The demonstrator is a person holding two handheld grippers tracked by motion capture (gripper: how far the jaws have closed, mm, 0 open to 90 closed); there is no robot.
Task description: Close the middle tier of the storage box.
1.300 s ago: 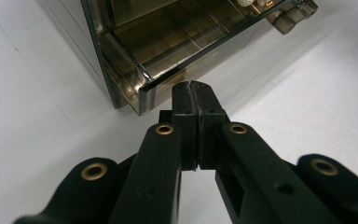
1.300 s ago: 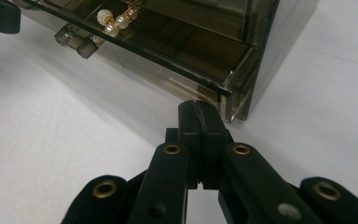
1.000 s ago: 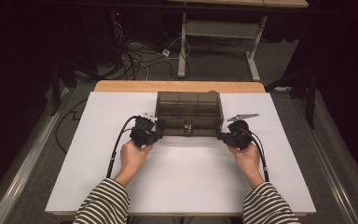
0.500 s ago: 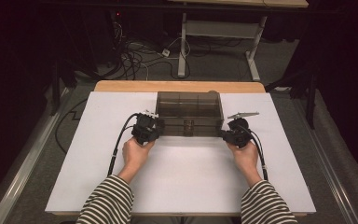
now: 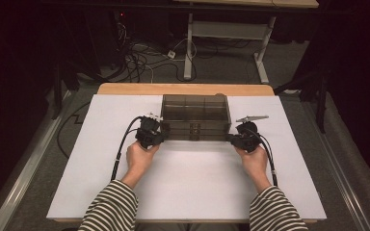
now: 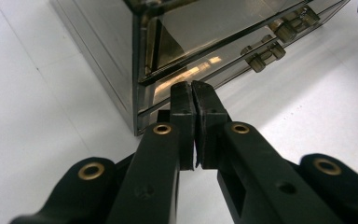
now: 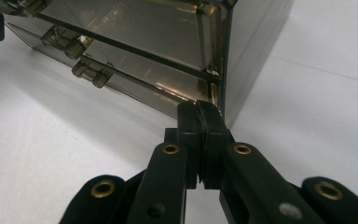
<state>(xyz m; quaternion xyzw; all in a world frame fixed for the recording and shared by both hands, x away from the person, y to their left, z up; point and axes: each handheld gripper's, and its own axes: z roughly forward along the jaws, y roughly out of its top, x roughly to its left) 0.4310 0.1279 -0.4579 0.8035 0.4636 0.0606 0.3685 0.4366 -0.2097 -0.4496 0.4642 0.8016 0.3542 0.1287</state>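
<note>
Nothing is shifting since earlier: both claws, left claw [image 6: 193, 88] and right claw [image 7: 200, 109], are resting together at the drawer box [image 5: 195, 115] front corners mid-worktop [image 5: 101, 159], risking shoving it backward if pushed unevenly.

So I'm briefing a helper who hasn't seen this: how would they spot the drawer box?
On the white table, look to the far middle, between the left gripper and the right gripper. The drawer box is smoky see-through plastic with small knobs on its front, the one boxy thing there.
</note>
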